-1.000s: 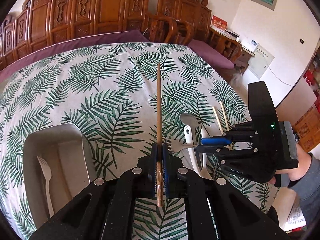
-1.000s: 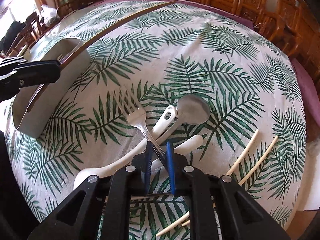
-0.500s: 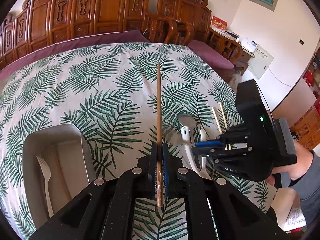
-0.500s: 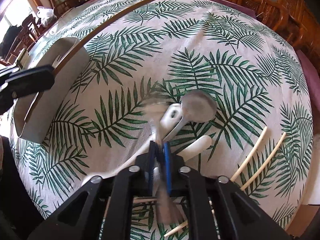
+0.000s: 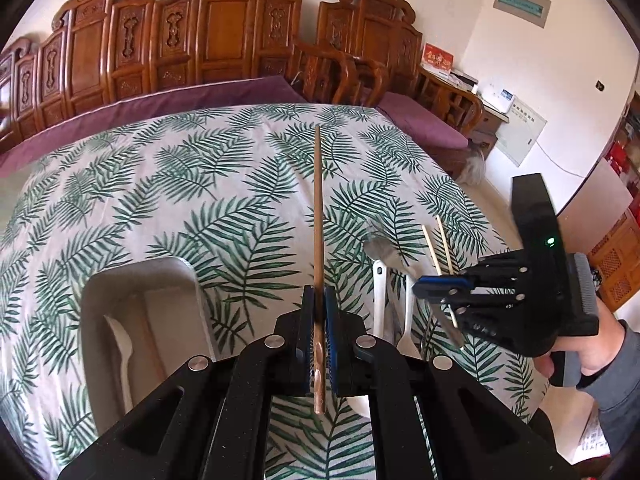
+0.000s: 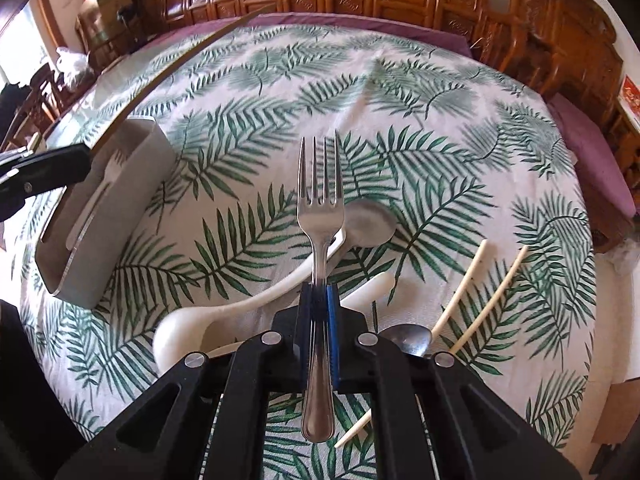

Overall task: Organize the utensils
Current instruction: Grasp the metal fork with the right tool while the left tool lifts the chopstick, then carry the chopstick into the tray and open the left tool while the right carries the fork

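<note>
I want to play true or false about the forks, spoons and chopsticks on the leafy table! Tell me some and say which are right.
1. The right gripper holds a metal fork. True.
2. The left gripper holds a spoon. False: it grips a brown chopstick.
3. The grey tray has a white fork inside. True.
4. Two pale chopsticks lie in the tray. False: they lie on the tablecloth.
</note>
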The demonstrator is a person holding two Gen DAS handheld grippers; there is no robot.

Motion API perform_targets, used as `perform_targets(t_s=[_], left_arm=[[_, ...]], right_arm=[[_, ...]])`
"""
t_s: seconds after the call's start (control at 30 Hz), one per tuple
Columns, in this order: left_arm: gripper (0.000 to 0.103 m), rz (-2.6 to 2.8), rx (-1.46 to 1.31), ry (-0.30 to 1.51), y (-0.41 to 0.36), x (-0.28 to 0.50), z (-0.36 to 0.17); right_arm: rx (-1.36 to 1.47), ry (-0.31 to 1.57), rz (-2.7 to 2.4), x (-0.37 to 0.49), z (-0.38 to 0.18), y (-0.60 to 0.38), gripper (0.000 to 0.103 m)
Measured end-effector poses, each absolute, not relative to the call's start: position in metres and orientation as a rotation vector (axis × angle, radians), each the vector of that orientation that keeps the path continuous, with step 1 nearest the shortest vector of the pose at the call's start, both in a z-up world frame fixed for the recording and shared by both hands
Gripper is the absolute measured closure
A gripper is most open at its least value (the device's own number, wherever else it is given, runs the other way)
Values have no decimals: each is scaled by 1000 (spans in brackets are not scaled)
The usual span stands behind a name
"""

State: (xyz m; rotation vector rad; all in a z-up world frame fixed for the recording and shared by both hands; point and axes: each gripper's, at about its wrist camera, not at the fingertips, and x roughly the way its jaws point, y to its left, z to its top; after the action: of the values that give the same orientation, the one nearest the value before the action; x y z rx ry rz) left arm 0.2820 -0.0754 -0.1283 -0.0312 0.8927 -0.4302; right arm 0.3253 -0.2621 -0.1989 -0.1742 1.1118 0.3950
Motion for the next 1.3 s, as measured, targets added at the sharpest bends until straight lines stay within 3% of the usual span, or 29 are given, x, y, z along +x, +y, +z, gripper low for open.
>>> perform_targets(t_s=[0.47,1.03,1.3], left_arm=[[98,-379,-26,885,-31,249,-110],[99,-342,-39,929,24,219,-133],[99,-310,-61,873,36,211,-113]], right_arm=[[-140,1004,461,296,-161,-229,94],[-151,971,524,275,-147,-184,94],[-161,973,520,274,-144,-183,94]])
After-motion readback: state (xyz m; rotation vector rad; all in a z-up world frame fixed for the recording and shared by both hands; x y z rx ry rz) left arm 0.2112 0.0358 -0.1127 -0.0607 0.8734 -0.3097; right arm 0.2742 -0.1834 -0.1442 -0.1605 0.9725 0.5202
